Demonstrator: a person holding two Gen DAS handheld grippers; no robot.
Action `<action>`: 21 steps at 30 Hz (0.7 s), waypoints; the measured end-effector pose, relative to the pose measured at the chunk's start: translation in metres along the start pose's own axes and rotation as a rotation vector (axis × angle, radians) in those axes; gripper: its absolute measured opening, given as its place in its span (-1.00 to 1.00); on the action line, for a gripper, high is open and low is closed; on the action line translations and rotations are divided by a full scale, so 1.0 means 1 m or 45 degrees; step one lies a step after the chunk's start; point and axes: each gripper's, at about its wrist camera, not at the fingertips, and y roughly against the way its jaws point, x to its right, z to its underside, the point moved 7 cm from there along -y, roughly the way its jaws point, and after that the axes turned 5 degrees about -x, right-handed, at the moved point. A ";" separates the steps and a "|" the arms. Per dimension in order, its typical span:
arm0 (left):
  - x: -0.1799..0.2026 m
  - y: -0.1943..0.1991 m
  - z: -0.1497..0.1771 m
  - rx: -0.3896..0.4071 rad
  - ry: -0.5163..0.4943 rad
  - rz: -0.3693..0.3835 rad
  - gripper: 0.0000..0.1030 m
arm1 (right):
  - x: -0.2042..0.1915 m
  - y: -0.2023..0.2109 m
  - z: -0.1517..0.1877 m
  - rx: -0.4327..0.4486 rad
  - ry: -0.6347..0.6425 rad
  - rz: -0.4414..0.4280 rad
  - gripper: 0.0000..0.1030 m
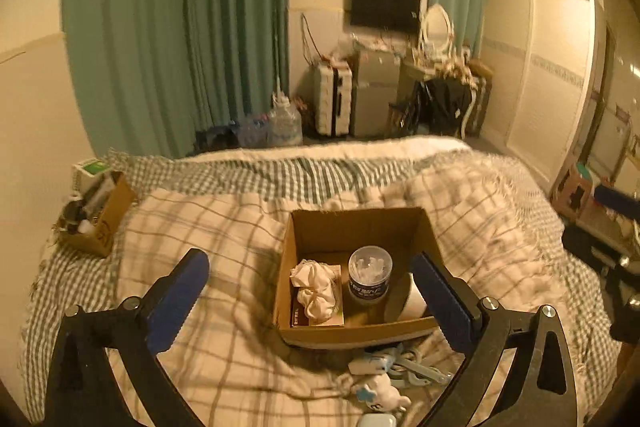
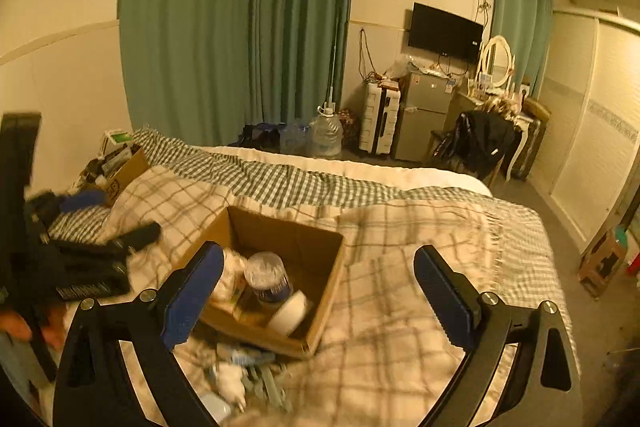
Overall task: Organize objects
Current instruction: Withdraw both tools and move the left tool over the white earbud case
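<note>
Both wrist views looked across a bed covered by a cream blanket with a brown check [image 1: 224, 235], itself lying over a green-and-white gingham sheet [image 1: 256, 175]. At the bed's far left corner stood a small brown cardboard box crammed with dark bottles and tubes [image 1: 105, 215]. The left gripper [image 1: 316, 301] hung above the blanket with its blue-padded jaws spread wide and nothing between the pads. Near the middle of the bed sat an open brown cardboard box [image 1: 352, 227]. Inside it, from left to right, lay a crumpled cream cloth bundle [image 1: 316, 287] on a flat packet, an upright clear cylindrical tub of cotton swabs with a dark blue label [image 1: 369, 275], and a white cylinder tipped on its side [image 1: 414, 303]. Against the box's near wall, on the blanket, lay small pale blue and white plastic items [image 1: 384, 375], too blurred to identify. The right gripper [image 2: 320, 297] was likewise released, its jaws apart and empty, over the box's near right corner.
</note>
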 end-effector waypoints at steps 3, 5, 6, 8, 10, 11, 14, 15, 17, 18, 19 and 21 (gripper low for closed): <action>-0.001 0.022 0.013 0.007 0.016 -0.005 1.00 | 0.005 0.024 0.017 0.001 0.011 0.035 0.89; -0.003 0.034 0.024 0.013 0.033 -0.024 1.00 | 0.006 0.036 0.031 0.001 0.033 0.044 0.93; -0.004 0.038 0.030 0.016 0.039 -0.029 1.00 | 0.006 0.039 0.037 0.001 0.047 0.045 0.94; -0.006 0.043 0.046 0.012 0.056 -0.053 1.00 | 0.003 0.045 0.052 -0.006 0.085 0.053 0.95; -0.007 0.042 0.062 0.003 0.083 -0.076 1.00 | 0.001 0.046 0.065 -0.014 0.107 0.057 0.95; -0.007 0.041 0.070 0.001 0.106 -0.090 1.00 | 0.000 0.045 0.072 -0.020 0.119 0.050 0.95; -0.011 0.029 0.090 0.020 0.193 -0.163 1.00 | -0.004 0.032 0.094 -0.052 0.141 0.014 0.95; -0.010 0.022 0.097 0.007 0.215 -0.178 1.00 | -0.006 0.025 0.101 -0.069 0.150 0.007 0.95; -0.002 0.006 0.111 -0.029 0.218 -0.165 1.00 | -0.009 0.012 0.115 -0.096 0.175 0.002 0.95; 0.004 -0.002 0.116 -0.044 0.206 -0.158 1.00 | -0.010 0.004 0.122 -0.108 0.185 0.005 0.95; 0.011 -0.015 0.124 -0.062 0.186 -0.172 1.00 | -0.011 -0.004 0.128 -0.123 0.192 0.011 0.95; 0.023 -0.034 0.139 -0.108 0.144 -0.202 1.00 | -0.011 -0.018 0.136 -0.150 0.196 0.026 0.95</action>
